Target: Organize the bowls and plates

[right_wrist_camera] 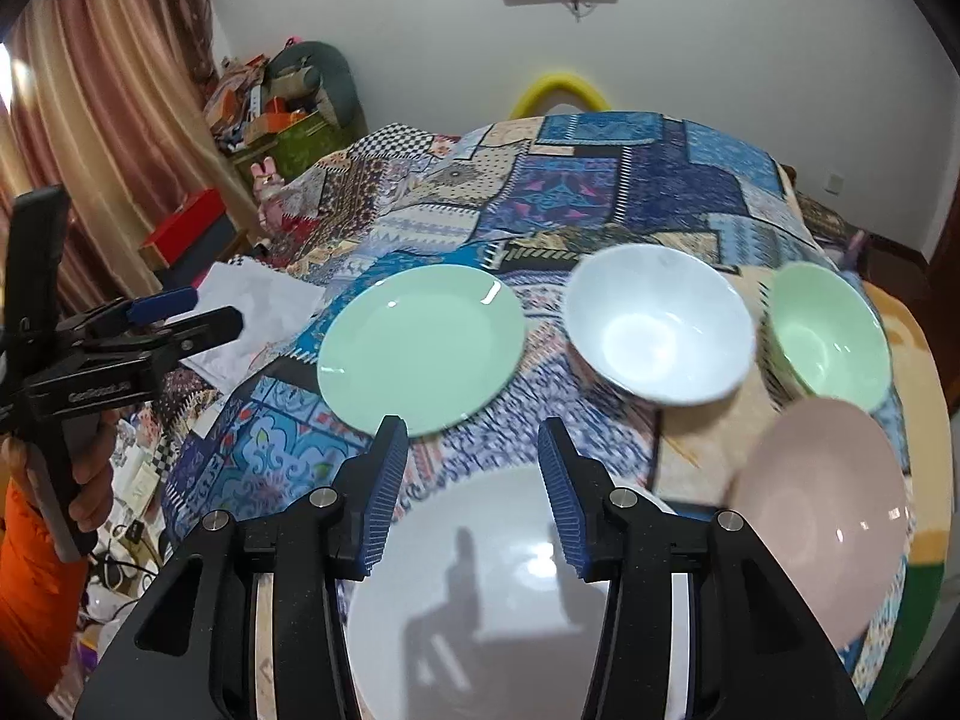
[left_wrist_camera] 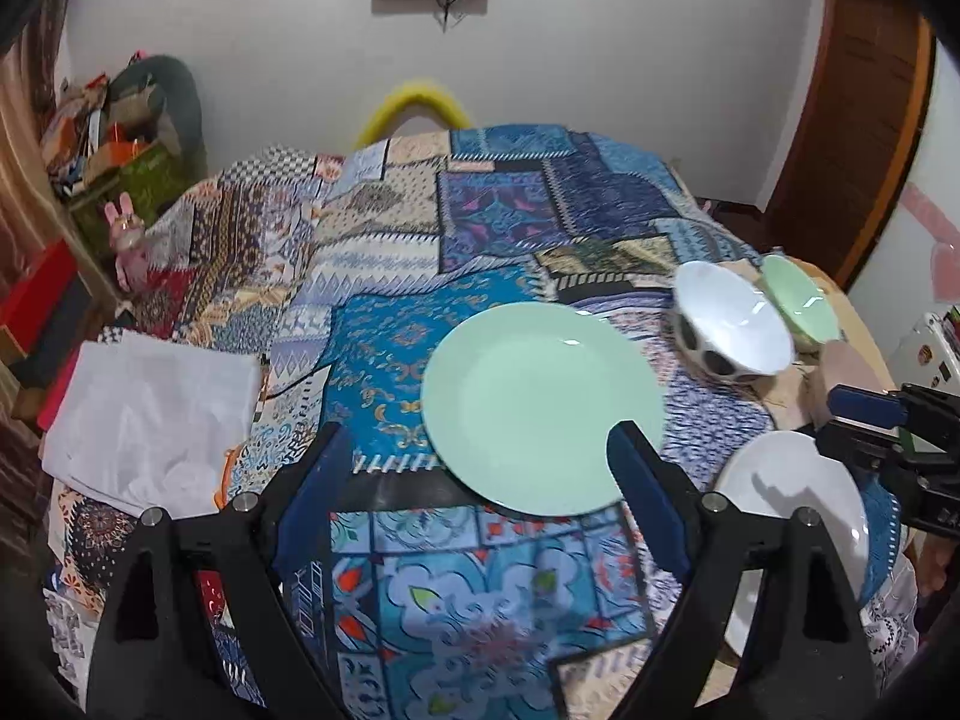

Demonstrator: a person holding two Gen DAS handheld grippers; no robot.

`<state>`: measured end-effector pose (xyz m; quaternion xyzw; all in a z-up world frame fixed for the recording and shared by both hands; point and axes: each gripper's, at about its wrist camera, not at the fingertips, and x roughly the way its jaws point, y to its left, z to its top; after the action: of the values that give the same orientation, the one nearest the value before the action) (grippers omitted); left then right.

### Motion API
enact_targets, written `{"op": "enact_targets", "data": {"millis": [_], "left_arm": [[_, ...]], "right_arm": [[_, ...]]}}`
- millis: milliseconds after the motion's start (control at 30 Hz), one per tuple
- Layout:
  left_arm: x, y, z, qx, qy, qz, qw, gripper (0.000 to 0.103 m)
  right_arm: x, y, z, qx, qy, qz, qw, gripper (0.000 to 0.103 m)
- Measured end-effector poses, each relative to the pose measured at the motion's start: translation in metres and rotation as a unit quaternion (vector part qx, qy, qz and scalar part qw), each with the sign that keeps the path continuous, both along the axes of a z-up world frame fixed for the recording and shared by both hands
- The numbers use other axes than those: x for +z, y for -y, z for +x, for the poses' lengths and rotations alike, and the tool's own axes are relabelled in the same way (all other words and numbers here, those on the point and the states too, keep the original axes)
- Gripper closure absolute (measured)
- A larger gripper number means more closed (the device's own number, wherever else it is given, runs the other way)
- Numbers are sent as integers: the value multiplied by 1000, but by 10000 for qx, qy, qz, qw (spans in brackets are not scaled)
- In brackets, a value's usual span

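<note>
Right wrist view: the right tongs (right_wrist_camera: 474, 450) stand parted and empty, hovering over the far rim of the white plate (right_wrist_camera: 480, 600), which lies nearest on the patterned cloth (right_wrist_camera: 600, 192). No pad touches the plate. The left tongs (left_wrist_camera: 480, 450) are spread wide and grasp nothing; their right finger (left_wrist_camera: 645, 480) overlaps the near edge of the green plate (left_wrist_camera: 540, 402) in that view, but I cannot tell whether it touches it.

Beyond the white plate, the green plate lies flat to the far left. To its right sits the white bowl (right_wrist_camera: 660, 324), and just beside that, further right, the green bowl (right_wrist_camera: 831, 333). A pink bowl (right_wrist_camera: 822, 510) sits nearer, at the right, close to the white plate. A folded white sheet (left_wrist_camera: 150, 414) lies at the left.

The plates and bowls look glazed, so I judge them stiff, smooth, slippery and breakable, with moderate weight. The soft, uneven cloth under them may let a rim tip. A plate is best taken at its raised rim, one pad above and one below, pinched firmly and kept level. A bowl is best taken across its wall at the lip.
</note>
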<state>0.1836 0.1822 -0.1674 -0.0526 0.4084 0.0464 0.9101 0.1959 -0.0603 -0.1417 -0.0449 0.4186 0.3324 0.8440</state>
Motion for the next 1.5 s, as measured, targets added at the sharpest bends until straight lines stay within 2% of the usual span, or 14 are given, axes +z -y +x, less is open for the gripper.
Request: {"op": "enact_targets", "data": {"millis": [167,333,400,500,600,667,767,867,933,1000,1167,1333,1500], "left_arm": [[-33,-19,23,95,-285,-138,9995,15],[-66,-42,49,199,-527,-530,9970,16],[-77,-50,58,257,-594,-580,9962,20],[-89,-57,69,229,-698,-647,9952,34],[-100,-59,79,116,-802,-738,9940,47],[-106,-57,85,8,-870,-767,9933,58],[-110,-53,91,-72,-830,-659,9943,63],[-111,-52,93,-169,-775,-786,9937,72],[-110,-50,92,-249,-783,-933,9922,79],[-110,-49,90,-201,-796,-894,9926,79],[-108,-56,74,-52,-892,-1081,9901,79],[-107,-52,36,-98,-1026,-880,9908,79],[-107,-49,-3,-76,-1130,-857,9899,79]], "right_arm": [[-12,-23,17,75,-186,-41,9998,60],[-33,-41,41,-33,-451,-184,9988,60],[-41,-47,46,-34,-470,-309,9984,60],[-57,-55,59,-50,-659,-460,9968,61],[-70,-58,70,-173,-818,-555,9949,68],[-76,-60,73,-177,-928,-580,9938,72],[-83,-65,75,-169,-962,-688,9928,74],[-84,-70,76,-160,-931,-734,9928,74],[-84,-71,77,-176,-942,-713,9928,77],[-85,-74,78,-151,-949,-739,9926,77],[-84,-78,72,57,-939,-785,9925,79],[-84,-81,59,303,-988,-741,9919,79],[-85,-85,45,556,-1071,-723,9901,79]]}}
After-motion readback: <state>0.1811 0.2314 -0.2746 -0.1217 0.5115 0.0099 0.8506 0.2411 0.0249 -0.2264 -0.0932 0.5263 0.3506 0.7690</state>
